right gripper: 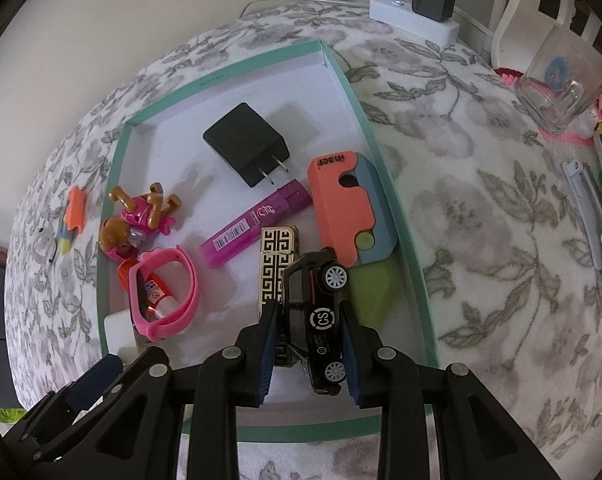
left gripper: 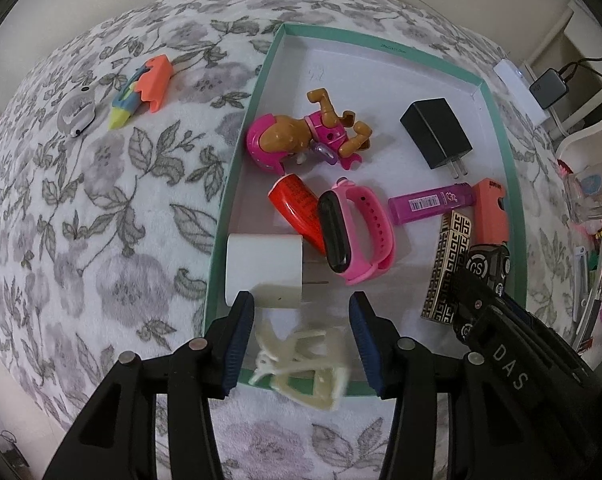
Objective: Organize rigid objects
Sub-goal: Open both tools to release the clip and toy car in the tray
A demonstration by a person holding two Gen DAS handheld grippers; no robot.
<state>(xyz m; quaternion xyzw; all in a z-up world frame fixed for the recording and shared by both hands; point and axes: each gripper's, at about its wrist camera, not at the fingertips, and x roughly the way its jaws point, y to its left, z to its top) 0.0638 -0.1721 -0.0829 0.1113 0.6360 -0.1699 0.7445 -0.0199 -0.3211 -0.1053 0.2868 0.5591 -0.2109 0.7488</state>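
Toy car (right gripper: pixel 319 312), black with a white "CS" roundel on its side, sits clamped between the blue pads of the right gripper (right gripper: pixel 309 344), nose tilted upward, just above the white floor at the near right corner of the green-rimmed tray (right gripper: pixel 385 168). It hangs over the near end of a gold-and-black patterned case (right gripper: pixel 277 256). In the left wrist view the same car (left gripper: pixel 487 268) shows at the right edge of the tray (left gripper: pixel 513 168), partly hidden by the right gripper's black body.

Left gripper (left gripper: pixel 301 340): pads apart, straddling a pale, cream-coloured clip-like piece (left gripper: pixel 301 360) that lies across the tray's near rim. No pad visibly touches it; grip reads as released. White block (left gripper: pixel 265 268) just beyond the left pad.

Inside the tray, noted from both views:
- black plug adapter (right gripper: pixel 247 142), prongs pointing toward the near side
- magenta highlighter (right gripper: pixel 257 226) beside the patterned case
- coral-and-grey folding tool (right gripper: pixel 341 204) against the right wall, a green flat piece (right gripper: pixel 371 292) just near of it
- pink wristband (left gripper: pixel 355 232) lying partly over a red tube (left gripper: pixel 299 208)
- brown-and-pink puppy figure (left gripper: pixel 305 132) on its side

Outside the tray, on the floral blanket (left gripper: pixel 101 220): an orange-blue-yellow toy (left gripper: pixel 145 88) and, beside it, a silvery-white object (left gripper: pixel 77 114). Far right of the blanket: a clear glass tumbler (right gripper: pixel 561 84). Beyond its far edge, a white power strip (right gripper: pixel 415 18) with a dark charger plugged in.
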